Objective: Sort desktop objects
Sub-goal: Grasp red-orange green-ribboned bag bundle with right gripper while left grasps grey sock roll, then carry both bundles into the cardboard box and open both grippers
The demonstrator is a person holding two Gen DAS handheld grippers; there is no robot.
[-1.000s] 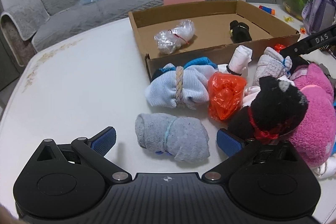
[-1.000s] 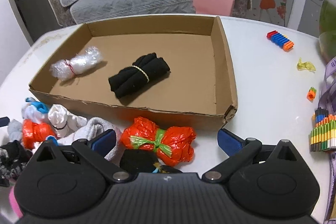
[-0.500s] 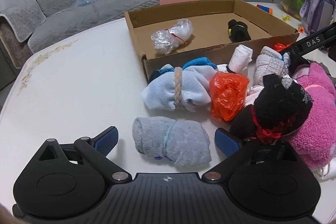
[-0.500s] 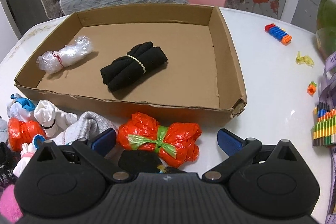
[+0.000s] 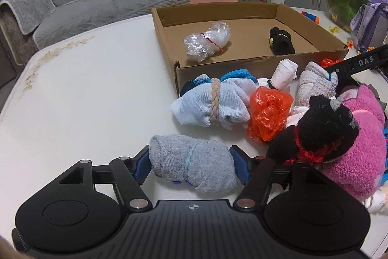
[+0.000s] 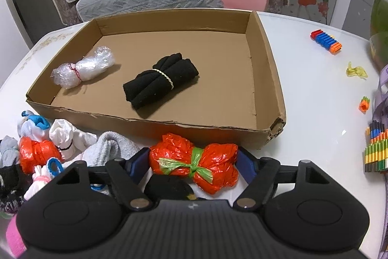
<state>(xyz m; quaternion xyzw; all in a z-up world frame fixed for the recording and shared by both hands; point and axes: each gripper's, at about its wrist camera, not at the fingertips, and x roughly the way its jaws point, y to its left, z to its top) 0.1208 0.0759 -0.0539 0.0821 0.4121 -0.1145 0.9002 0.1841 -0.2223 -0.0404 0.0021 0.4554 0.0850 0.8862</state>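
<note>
The grey sock roll (image 5: 191,169) lies on the white table (image 5: 97,89) near its front edge, directly between the 2 blue pads of the left gripper (image 5: 190,165), and the orange bag bundle (image 6: 194,168) lies just in front of the near wall of the cardboard box (image 6: 155,128), between the pads of the right gripper (image 6: 194,164). Both pairs of jaws are closing at this moment; in each view the pads seem to touch the 2 ends of the bundle, but I cannot tell if they press firmly yet. The risk, I think, is that both things are soft and are held by their ends, along the long axis. The sock roll may fold in the middle and slide out when it is lifted, and its thin blue band (image 5: 189,159) may slip. The orange bag is smooth plastic, so it may squeeze flat and escape from the pads, or its green tie (image 6: 194,163) may loosen. A dark thing (image 6: 169,188) lies under the right gripper, touching the bag, and could be dragged along. The black and pink plush (image 5: 339,145) sits just beside the left gripper's right finger and could be caught. Inside the box, a clear plastic bundle (image 6: 82,69) and a black sock roll (image 6: 160,81) leave free floor for both.
</note>
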